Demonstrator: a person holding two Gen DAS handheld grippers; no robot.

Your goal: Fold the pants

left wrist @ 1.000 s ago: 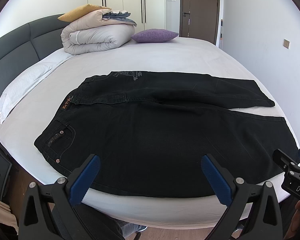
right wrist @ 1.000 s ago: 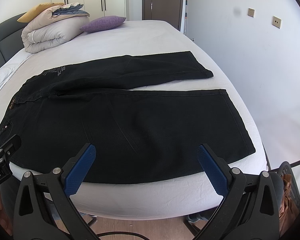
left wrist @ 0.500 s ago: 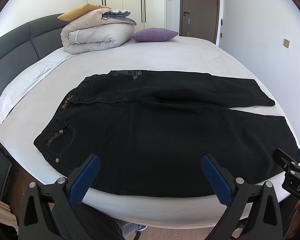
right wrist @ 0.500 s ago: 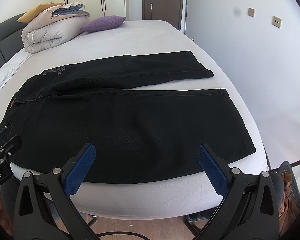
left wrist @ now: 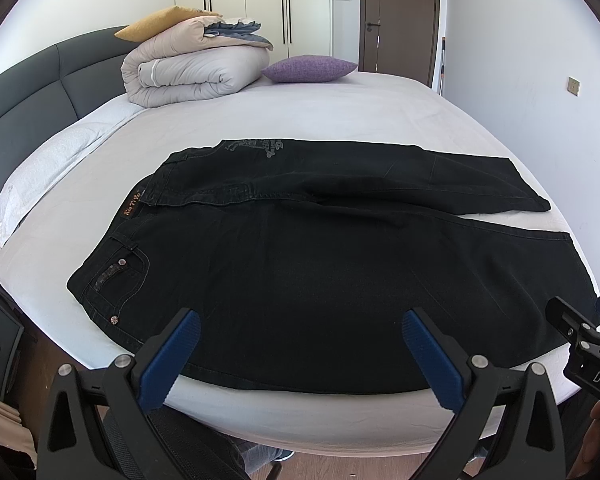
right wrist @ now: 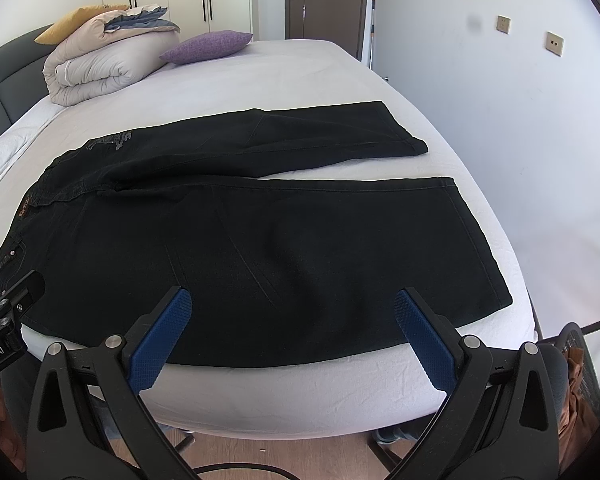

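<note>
Item: black pants (left wrist: pixel 320 272), spread flat on white bed (left wrist: pixel 340 120). Waistband left of the pants' middle, leather patch (left wrist: pixel 131 209) at its edge; hems right. Near leg along the bed's front edge, far leg angled off behind it, a wedge of sheet between the two past the crotch. No fold yet made.

Left gripper (left wrist: pixel 300 334): jaws spread wide, empty, hovering off the front edge, short of the pants' hip and thigh. Right gripper (right wrist: pixel 292 312): likewise wide and empty, short of the near leg's knee and calf, left of the near hem (right wrist: pixel 480 240).

Elsewhere: rolled duvet (left wrist: pixel 188 72) and purple cushion (left wrist: pixel 310 68), well behind the pants, clear of the work.

Step in hand, as judged: first lengthwise fold, near leg onto far leg.

Handling notes:
- Pinch the near outer seam only, one grip toward the waistband, one toward the near hem.
- Take both layers of the leg, not the sheet beneath.
- Lift both ends level, carry back together over the far leg.
- Square the hems before release; far leg splayed, likely to need straightening first.
- Heavy denim: likely to sag between grips if held too far apart.
</note>
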